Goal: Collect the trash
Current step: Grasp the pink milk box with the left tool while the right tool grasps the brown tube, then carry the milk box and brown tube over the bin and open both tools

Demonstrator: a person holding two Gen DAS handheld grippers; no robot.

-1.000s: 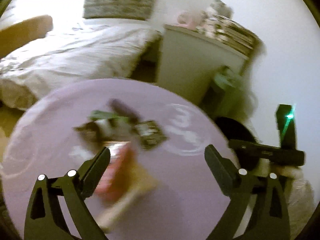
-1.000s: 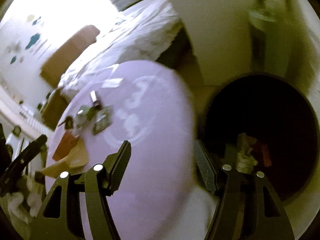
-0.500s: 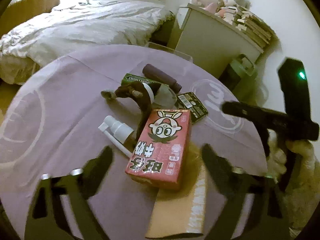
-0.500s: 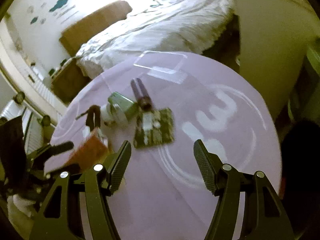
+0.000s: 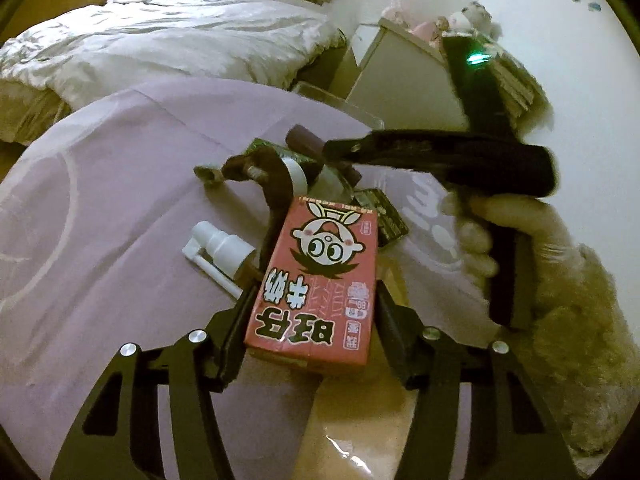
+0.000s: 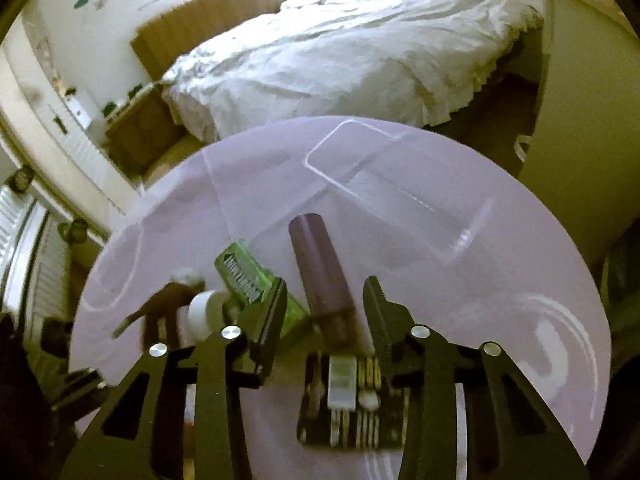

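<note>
Trash still litters the tabletop (image 5: 100,184): left claw (image 5: 312,320) straddles the red carton (image 5: 320,276), right claw (image 6: 324,312) brackets the purple tube (image 6: 320,276), both unclosed.

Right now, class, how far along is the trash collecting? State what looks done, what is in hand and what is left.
Done: nothing shown; the bin is out of view.

In hand: the left gripper brackets the red carton, grip unconfirmed. The right gripper, open, straddles the purple tube.

Left: white spray bottle, green pack, dark packet and banana peel lie on the purple table.
</note>
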